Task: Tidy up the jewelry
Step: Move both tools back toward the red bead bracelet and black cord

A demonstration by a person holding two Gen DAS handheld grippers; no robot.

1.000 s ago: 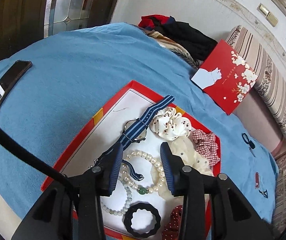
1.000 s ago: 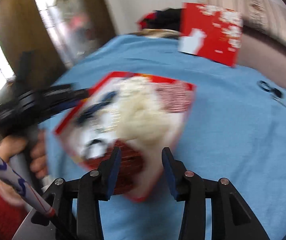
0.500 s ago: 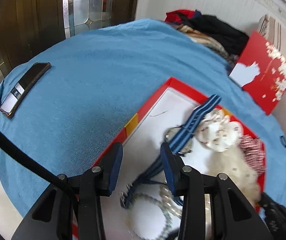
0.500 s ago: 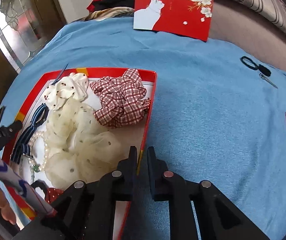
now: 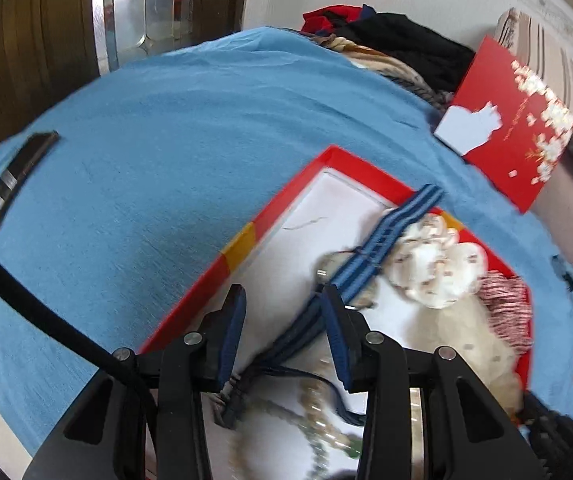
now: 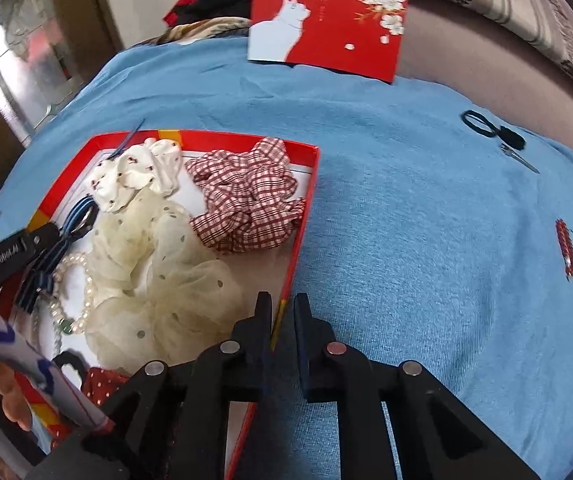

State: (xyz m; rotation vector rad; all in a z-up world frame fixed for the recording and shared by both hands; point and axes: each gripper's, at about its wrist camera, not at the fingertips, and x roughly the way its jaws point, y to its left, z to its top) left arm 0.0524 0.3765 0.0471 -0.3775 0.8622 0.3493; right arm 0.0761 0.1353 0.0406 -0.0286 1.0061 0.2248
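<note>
A red tray (image 5: 242, 246) with a white floor lies on the blue cloth and holds the jewelry. My left gripper (image 5: 282, 330) is open above the tray's left part, its jaws astride the lower end of a blue striped watch strap (image 5: 386, 236). Bead bracelets (image 5: 318, 412) lie below it. My right gripper (image 6: 282, 312) is shut on the tray's right wall (image 6: 300, 240). In the right wrist view the tray holds a checked scrunchie (image 6: 246, 200), a cream scrunchie (image 6: 158, 272), a white dotted scrunchie (image 6: 134, 176) and a pearl bracelet (image 6: 86, 292).
A phone (image 5: 14, 176) lies at the cloth's left edge. A red card with a white cat (image 6: 326, 12) leans at the back. Small scissors (image 6: 498, 136) and a red beaded piece (image 6: 566, 248) lie on the cloth right of the tray. Clothes (image 5: 398, 44) are piled behind.
My left gripper moved from over the bracelets to the watch strap on the tray's left. My right gripper came to the tray's right wall and closed on it.
</note>
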